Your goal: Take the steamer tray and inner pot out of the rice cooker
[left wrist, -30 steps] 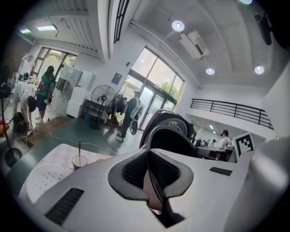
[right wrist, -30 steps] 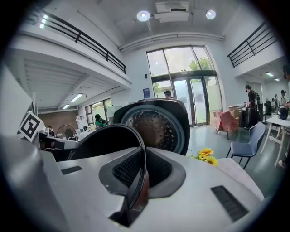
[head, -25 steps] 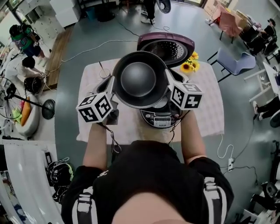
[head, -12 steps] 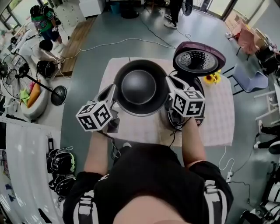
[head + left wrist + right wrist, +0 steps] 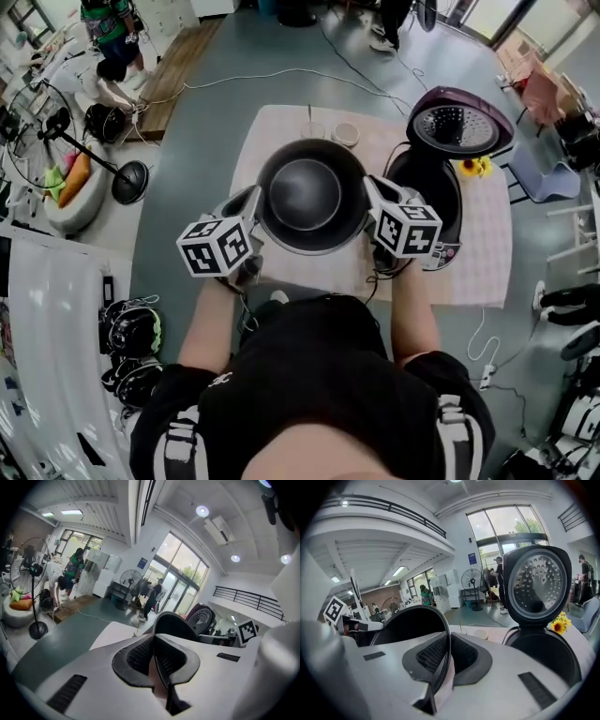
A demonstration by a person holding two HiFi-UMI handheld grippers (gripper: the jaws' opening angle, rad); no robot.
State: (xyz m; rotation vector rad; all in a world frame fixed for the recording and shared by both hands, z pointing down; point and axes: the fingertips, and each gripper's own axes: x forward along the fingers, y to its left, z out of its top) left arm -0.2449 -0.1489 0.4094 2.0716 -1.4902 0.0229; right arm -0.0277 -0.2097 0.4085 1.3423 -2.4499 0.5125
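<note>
While the inner pot (image 5: 312, 195) hangs between the two grippers, it sits over the middle of the desk (image 5: 272, 141), to the left of the rice cooker (image 5: 427, 187) and fully outside it. The pot is dark, round and upright, with its open mouth facing up and nothing to be seen inside. The left gripper (image 5: 255, 202) has it by the left side of the rim and the right gripper (image 5: 370, 192) by the right side, opposite each other.

Seen from the left gripper view, the ribbed fingers (image 5: 138, 656) are clenched on the thin rim, which passes between them, one pad inside the wall and one outside. The right gripper view shows the same grasp: its fingers (image 5: 464, 656) are pressed onto the rim, with the pot's curved wall rising to their left.

The rice cooker stands on the right part of the desk, its cavity open and dark, its lid (image 5: 459, 122) tipped up and back so the perforated inner plate shows. The right gripper lies between pot and cooker, close to both. Yellow sunflowers (image 5: 476, 167) lie just beside the cooker on its far right. Two small cups (image 5: 345, 134) stand near the desk's far edge, beyond the pot. A pale checked cloth (image 5: 487, 253) covers the desk. Whether the pot's base touches the cloth cannot be told.
</note>
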